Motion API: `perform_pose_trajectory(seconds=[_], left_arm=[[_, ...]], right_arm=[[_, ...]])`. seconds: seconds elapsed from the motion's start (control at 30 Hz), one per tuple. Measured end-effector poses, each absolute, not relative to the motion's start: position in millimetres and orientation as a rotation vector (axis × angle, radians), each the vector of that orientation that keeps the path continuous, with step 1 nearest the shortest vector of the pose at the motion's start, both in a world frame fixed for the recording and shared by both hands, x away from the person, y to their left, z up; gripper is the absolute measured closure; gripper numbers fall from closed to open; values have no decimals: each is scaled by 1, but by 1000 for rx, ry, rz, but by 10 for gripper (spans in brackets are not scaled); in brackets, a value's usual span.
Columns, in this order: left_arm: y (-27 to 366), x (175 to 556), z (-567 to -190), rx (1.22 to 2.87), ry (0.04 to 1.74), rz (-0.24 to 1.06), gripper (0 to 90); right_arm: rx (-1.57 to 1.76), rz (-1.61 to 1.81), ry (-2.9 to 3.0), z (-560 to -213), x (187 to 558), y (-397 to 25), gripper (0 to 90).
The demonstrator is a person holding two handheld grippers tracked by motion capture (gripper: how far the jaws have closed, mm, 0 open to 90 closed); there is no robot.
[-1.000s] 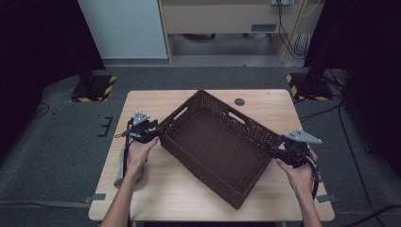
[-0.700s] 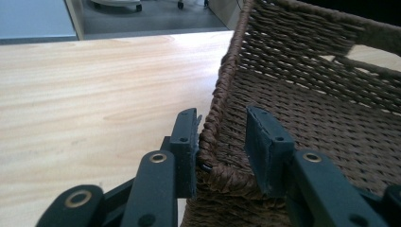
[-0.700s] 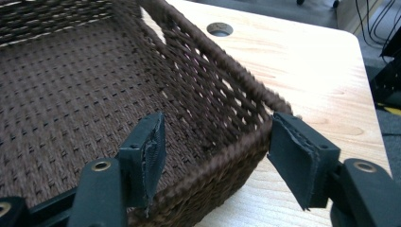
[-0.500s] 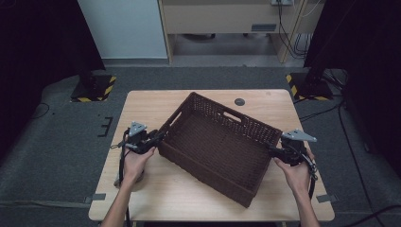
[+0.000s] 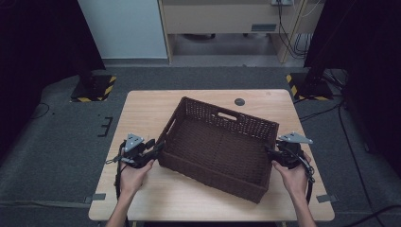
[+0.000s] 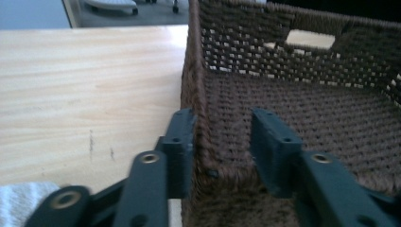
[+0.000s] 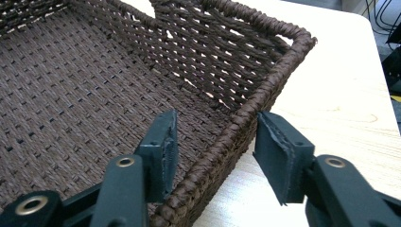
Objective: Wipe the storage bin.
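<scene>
The left tongs point(image 6: 222, 151) straddle the left wall of a dark brown woven wicker basket point(image 6: 302, 109), one jaw outside against the weave, the other inside and standing clear of it, with a gap showing. The basket's far wall has an openwork band and a handle slot. Pale wooden counter point(image 6: 85, 85) stretches to the left; a white cloth point(image 6: 23, 198) shows at the bottom-left corner.

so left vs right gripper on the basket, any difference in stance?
The left gripper straddles the basket wall at its left end, outer finger touching the weave; the right gripper straddles the right-end rim, with gaps on both sides. Both are open, one finger inside, one outside.
</scene>
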State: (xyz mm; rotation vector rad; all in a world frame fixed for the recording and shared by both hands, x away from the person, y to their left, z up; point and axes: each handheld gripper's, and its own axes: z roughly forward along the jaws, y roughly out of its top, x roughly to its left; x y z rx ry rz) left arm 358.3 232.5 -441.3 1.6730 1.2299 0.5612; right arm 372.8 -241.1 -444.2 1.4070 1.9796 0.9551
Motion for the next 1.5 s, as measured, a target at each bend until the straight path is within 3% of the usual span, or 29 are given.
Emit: perform_pose_trajectory(seconds=[0.17, 0.53, 0.77, 0.97, 1.17, 1.23, 1.37, 1.5], left_arm=[[235, 363, -437, 1659, 1215, 561, 521], [227, 376, -444, 1720, 1202, 532, 535], [227, 373, -452, 1792, 1213, 532, 707], [227, 361, -456, 1778, 1245, 516, 750], [221, 340, -455, 1793, 1236, 525, 726], [220, 337, -454, 1808, 1223, 525, 703], [223, 340, -451, 1760, 1205, 507, 578], [229, 345, -445, 1724, 1201, 526, 534]], right_arm=[[1376, 912, 1999, -448, 380, -238, 584], [1339, 931, 1982, -452, 398, -238, 631], [1351, 971, 1949, -448, 392, -240, 503], [1359, 998, 1964, -441, 380, -237, 496], [1365, 966, 1985, -439, 372, -236, 552], [1379, 956, 1996, -440, 372, -238, 613], [1381, 954, 2004, -442, 375, -240, 659], [1357, 945, 2006, -443, 379, -241, 681]])
